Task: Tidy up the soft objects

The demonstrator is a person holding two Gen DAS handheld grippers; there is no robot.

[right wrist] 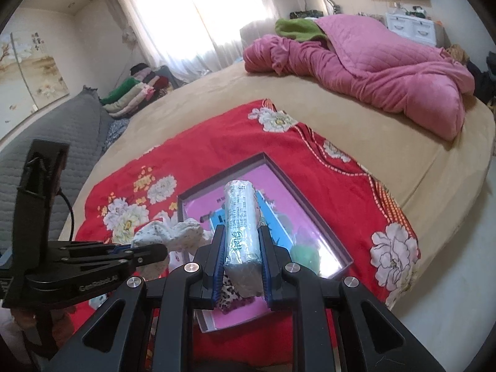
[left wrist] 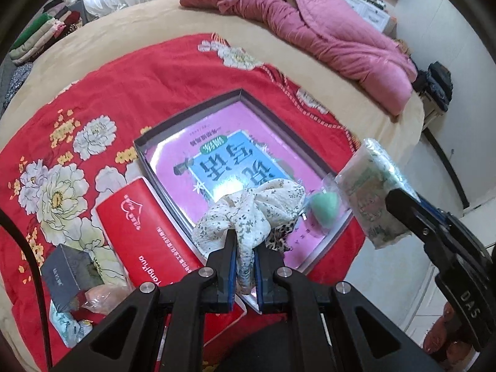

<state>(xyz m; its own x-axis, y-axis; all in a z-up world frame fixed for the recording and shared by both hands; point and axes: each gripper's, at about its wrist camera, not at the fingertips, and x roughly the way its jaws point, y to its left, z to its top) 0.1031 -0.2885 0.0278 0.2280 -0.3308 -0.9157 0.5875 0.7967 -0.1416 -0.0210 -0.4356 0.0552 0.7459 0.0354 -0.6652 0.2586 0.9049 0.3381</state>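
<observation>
In the left wrist view, the left gripper [left wrist: 245, 241] is seen pointing steeply down over a shallow dark-walled box [left wrist: 186, 114] that lies on a red blanket [left wrist: 124, 93] printed with white flowers. Its jaws are closed almost fully on a thin, crumpled white cloth [left wrist: 248, 210] with small dark flower prints; the cloth is bunched into soft folds above the fingertips and hangs over the near part of the box. The floor of the box is glossy and pink, with a blue panel of large characters. A mint-green egg-shaped sponge [left wrist: 322, 207] in a clear wrap is lying inside the box, just beside the cloth. A piece of leopard-print fabric [left wrist: 279, 235] is seen under the cloth. To the left of the box, a smooth red packet [left wrist: 142, 226] and a small grey carton [left wrist: 68, 276] are lying on the blanket. At the right edge, the right gripper [left wrist: 400, 204] is held above the corner of the box, with a soft tissue pack [left wrist: 369, 192] in shiny plastic between its fingers.

In the right wrist view, the right gripper [right wrist: 240, 248] is tilted down toward the same box [right wrist: 217, 183]. Its jaws are pressed narrowly on the long, rounded tissue pack [right wrist: 241, 223], whose wrap is wrinkled and pale. The left gripper [right wrist: 155, 252] is seen from the side at the left, with the white cloth [right wrist: 173, 232] bunched at its tip. Further away, a quilted pink duvet [right wrist: 387, 71] is heaped on the beige bed [right wrist: 217, 93].
</observation>
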